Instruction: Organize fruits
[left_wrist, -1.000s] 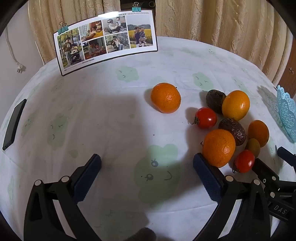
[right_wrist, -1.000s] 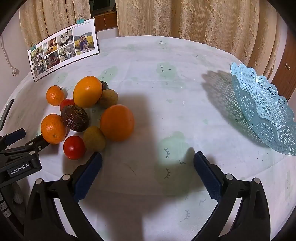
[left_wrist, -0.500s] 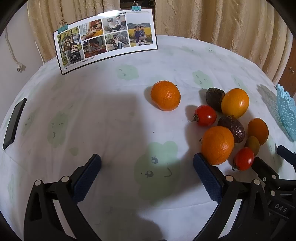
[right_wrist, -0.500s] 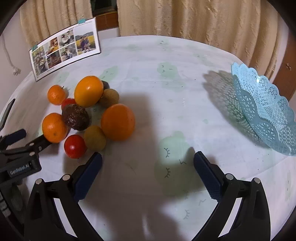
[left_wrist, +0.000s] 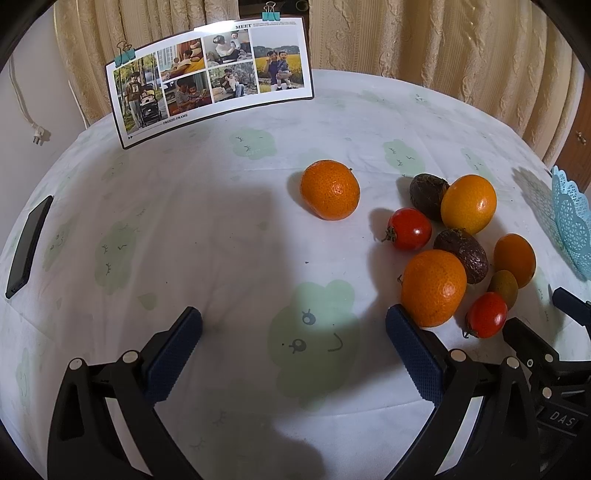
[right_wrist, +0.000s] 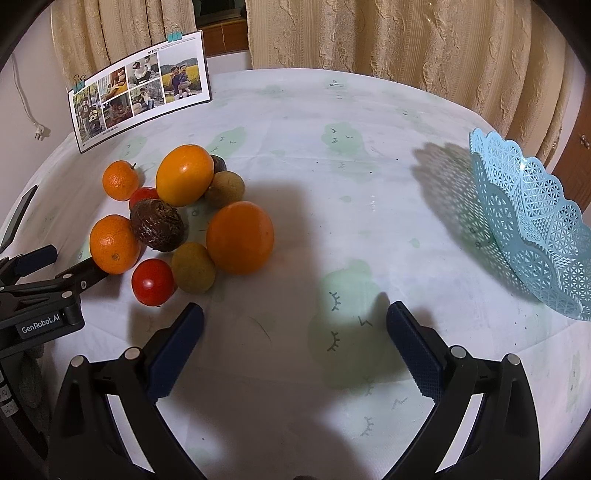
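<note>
A pile of fruit lies on the round table: oranges (left_wrist: 433, 287) (right_wrist: 239, 242), a yellow-orange fruit (right_wrist: 184, 174), two tomatoes (left_wrist: 409, 228) (right_wrist: 153, 281), dark wrinkled passion fruits (right_wrist: 157, 224) and brownish-green small fruits (right_wrist: 193, 272). One orange (left_wrist: 330, 189) sits apart, to the left of the pile. A light blue lattice basket (right_wrist: 532, 218) stands tilted at the right. My left gripper (left_wrist: 293, 347) is open, its right finger just beside the near orange. My right gripper (right_wrist: 295, 343) is open over bare cloth, right of the pile.
A photo collage card (left_wrist: 210, 77) with clips stands at the table's back. A dark phone (left_wrist: 27, 245) lies at the left edge. Curtains hang behind. The white cloth (right_wrist: 351, 184) with green cloud prints stretches between pile and basket.
Both grippers stay open. The left view has shifted slightly, so the near orange again sits against its right finger. The right view has drifted slightly, the pile shifting a little right in it.
</note>
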